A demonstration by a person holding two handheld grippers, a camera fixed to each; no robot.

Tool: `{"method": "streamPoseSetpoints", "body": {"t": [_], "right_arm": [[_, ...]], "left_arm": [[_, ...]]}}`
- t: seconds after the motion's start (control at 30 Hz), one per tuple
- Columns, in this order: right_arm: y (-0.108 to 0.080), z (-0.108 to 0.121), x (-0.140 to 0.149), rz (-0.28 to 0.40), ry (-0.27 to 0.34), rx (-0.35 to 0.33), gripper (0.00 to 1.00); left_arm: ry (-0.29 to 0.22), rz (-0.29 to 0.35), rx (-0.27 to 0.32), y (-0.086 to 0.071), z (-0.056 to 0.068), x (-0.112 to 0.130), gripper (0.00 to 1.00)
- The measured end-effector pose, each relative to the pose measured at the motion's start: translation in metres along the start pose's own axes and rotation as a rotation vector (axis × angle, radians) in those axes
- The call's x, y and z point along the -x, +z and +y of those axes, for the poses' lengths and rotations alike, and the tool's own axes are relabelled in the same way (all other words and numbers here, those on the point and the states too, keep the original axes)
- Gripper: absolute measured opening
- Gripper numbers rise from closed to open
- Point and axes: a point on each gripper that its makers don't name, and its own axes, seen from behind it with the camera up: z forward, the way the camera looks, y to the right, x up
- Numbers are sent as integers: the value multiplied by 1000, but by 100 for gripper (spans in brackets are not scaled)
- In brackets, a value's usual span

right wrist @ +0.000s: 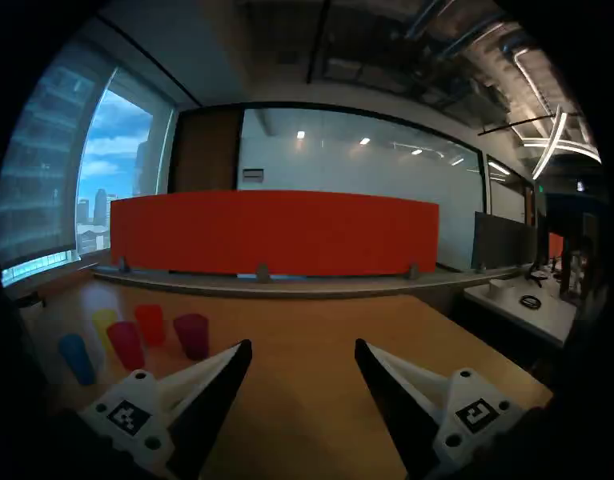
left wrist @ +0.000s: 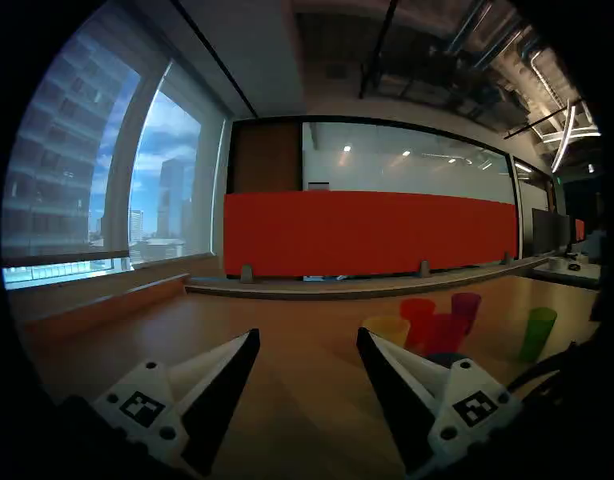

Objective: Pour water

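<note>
No words, numbers or brand names can be read. The left gripper (left wrist: 307,336) bears black-and-white square code markers (left wrist: 142,408) on its fingers, at the lower left and lower right of the frame, and the right gripper (right wrist: 302,346) does too. A small wall plate (right wrist: 253,174) above the red screen (right wrist: 274,232), upper centre, is too small to read.

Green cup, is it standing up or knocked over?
Standing up. The green cup rests on its narrower base on the table, wider mouth on top.
</note>
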Motion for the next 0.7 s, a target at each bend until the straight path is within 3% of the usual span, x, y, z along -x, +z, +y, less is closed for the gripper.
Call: {"method": "streamPoseSetpoints", "body": {"t": [0.4,0.7], "right_arm": [[-2,1,0,6,19,-4,100],[-7,-1,-8,51,-18,-18,100]], "left_arm": [[3,-13,7,2,3,6,90],[3,-13,7,1,3,7,92]]}}
